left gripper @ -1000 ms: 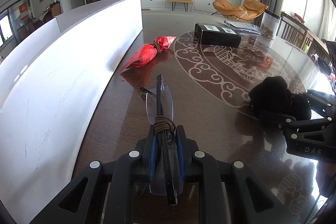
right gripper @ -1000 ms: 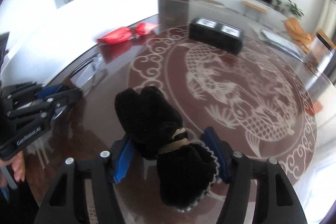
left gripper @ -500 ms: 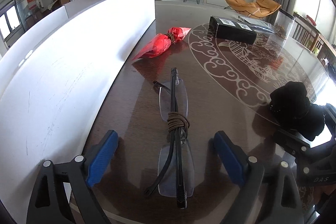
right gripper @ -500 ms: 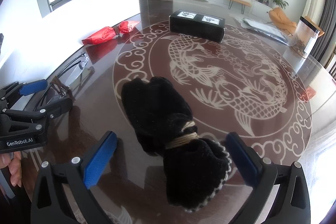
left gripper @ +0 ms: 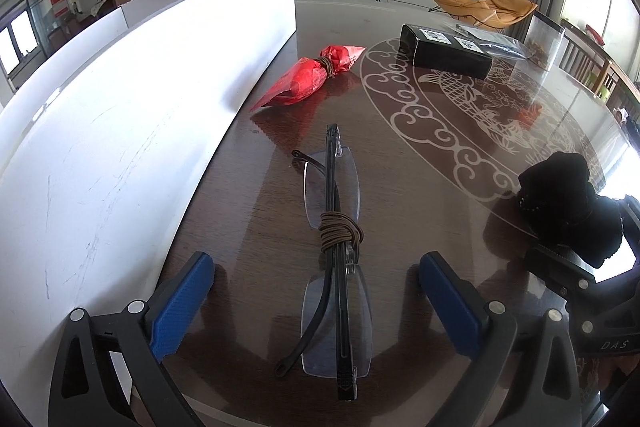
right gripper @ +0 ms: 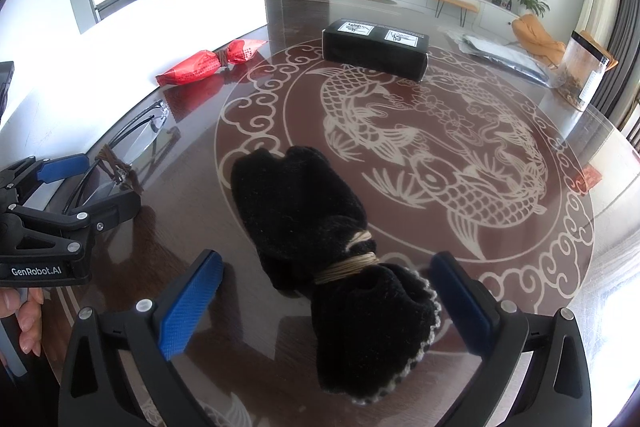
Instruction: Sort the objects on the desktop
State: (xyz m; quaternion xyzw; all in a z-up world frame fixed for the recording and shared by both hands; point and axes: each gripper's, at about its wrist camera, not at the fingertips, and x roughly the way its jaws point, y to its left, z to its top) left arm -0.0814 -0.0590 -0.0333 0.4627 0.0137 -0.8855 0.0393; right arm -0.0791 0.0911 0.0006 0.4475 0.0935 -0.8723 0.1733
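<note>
Folded rimless glasses (left gripper: 334,195), bound with a brown cord (left gripper: 339,230), lie flat on the dark table (left gripper: 432,211). My left gripper (left gripper: 316,267) straddles them; its jaws are opening and the blue pads (left gripper: 180,303) stand well clear of the frame on both sides. A black sock bundle (right gripper: 304,211), tied with a tan string (right gripper: 348,267), rests on the table between the wide-apart fingers of my right gripper (right gripper: 326,261), touching neither pad. The right gripper is open. In the right wrist view the left gripper (right gripper: 104,183) sits at the left edge over the glasses (right gripper: 136,143).
A white board (left gripper: 120,107) stands along the table's left side. Beyond lie a red tied packet (left gripper: 308,79), a black box (left gripper: 448,51), a plastic bag (right gripper: 504,59) and a clear jar (right gripper: 580,71). A person's fingers (right gripper: 24,319) hold the left gripper's handle.
Both grippers went from shut to wide apart. The left one let go of the glasses, the right one let go of the black sock bundle; both objects now lie on the table.
</note>
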